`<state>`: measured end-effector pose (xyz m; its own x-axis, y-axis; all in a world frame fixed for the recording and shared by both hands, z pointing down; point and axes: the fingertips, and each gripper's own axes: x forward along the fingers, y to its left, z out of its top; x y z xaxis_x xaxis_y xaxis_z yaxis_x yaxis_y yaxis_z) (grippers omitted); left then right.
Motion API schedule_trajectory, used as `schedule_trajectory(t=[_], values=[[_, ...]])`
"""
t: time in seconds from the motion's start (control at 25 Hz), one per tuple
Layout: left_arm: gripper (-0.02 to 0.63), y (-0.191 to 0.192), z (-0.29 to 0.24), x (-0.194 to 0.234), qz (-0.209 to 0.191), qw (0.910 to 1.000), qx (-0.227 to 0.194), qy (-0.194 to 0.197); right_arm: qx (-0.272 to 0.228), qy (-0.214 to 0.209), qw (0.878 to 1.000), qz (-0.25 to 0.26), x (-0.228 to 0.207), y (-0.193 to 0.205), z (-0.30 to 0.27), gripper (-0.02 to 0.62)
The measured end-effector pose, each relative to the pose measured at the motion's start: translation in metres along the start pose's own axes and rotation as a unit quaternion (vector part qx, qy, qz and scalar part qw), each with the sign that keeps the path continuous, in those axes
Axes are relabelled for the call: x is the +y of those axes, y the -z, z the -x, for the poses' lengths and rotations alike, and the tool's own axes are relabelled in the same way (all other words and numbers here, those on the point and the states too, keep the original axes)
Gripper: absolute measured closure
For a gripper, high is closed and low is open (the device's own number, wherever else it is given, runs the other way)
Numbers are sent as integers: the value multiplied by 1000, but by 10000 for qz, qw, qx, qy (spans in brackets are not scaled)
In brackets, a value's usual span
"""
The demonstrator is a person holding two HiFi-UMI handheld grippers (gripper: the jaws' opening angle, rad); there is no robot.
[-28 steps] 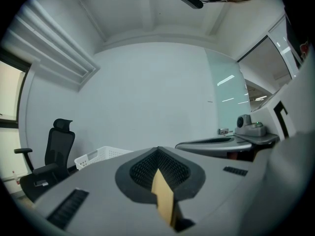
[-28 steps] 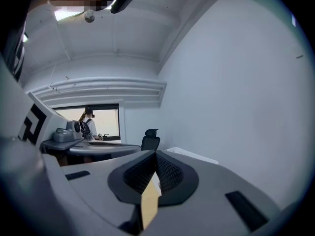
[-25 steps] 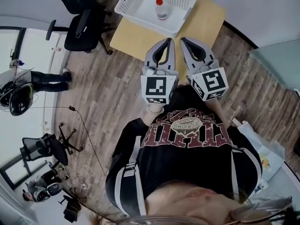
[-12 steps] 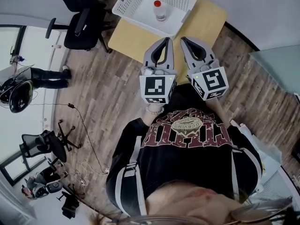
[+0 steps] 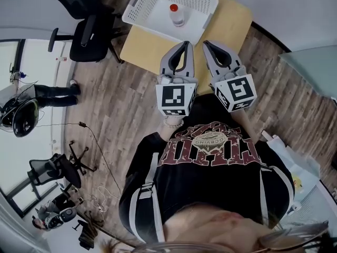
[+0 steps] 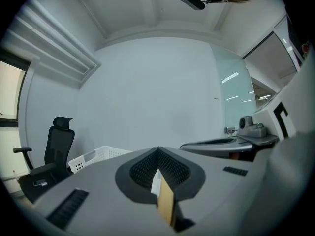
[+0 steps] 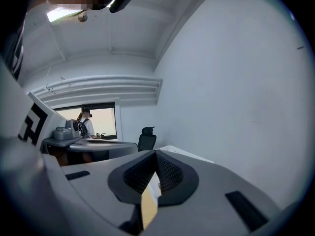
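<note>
Holding stage, before any contact: left gripper (image 5: 184,45) and right gripper (image 5: 206,44) side by side in front of the chest, tips forward over the near edge of the table (image 5: 231,25). Closed tip to tip on both sides, with nothing clamped between, as read along each gripper's own view.

Ahead of both tips and well apart from them: bottle (image 5: 177,16), upright inside the basket (image 5: 152,28), a little nearer the left gripper's line.

Judged: for any hold on the bottle, jaws to be parted first, then carried forward and down over the basket's near wall.

Materials and shapes:
- Grippers — grey moulded shells tapering to a point, with black ribbed pads inside. Marker cubes (image 5: 176,100) at the rear, black squares on white.
- Basket — white perforated plastic, rectangular, with handle slots.
- Bottle — small, cylindrical, pale-bodied, red-capped.
- Table — smooth, pale wood tone.
- Beneath the grippers, plank floor (image 5: 121,104); left of the left gripper, black office chair (image 5: 87,25).
</note>
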<state>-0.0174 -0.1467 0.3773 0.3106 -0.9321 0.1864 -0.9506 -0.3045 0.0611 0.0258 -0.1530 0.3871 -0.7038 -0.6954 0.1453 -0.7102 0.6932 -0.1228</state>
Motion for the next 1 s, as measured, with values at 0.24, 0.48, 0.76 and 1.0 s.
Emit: schedule_trajectory(t=[0.24, 0.48, 0.76, 1.0], values=[[558, 1, -10, 16, 13, 9999, 74, 117, 50, 141, 9999, -44, -2, 1, -17, 578], [560, 3, -18, 30, 21, 9997, 135, 201, 125, 232, 9996, -69, -3, 3, -33, 578], [560, 5, -27, 52, 41, 9995, 196, 233, 222, 261, 9994, -67, -2, 7, -60, 578], [560, 6, -34, 66, 68, 9995, 225, 228, 311, 248, 9992, -52, -4, 11, -82, 578]])
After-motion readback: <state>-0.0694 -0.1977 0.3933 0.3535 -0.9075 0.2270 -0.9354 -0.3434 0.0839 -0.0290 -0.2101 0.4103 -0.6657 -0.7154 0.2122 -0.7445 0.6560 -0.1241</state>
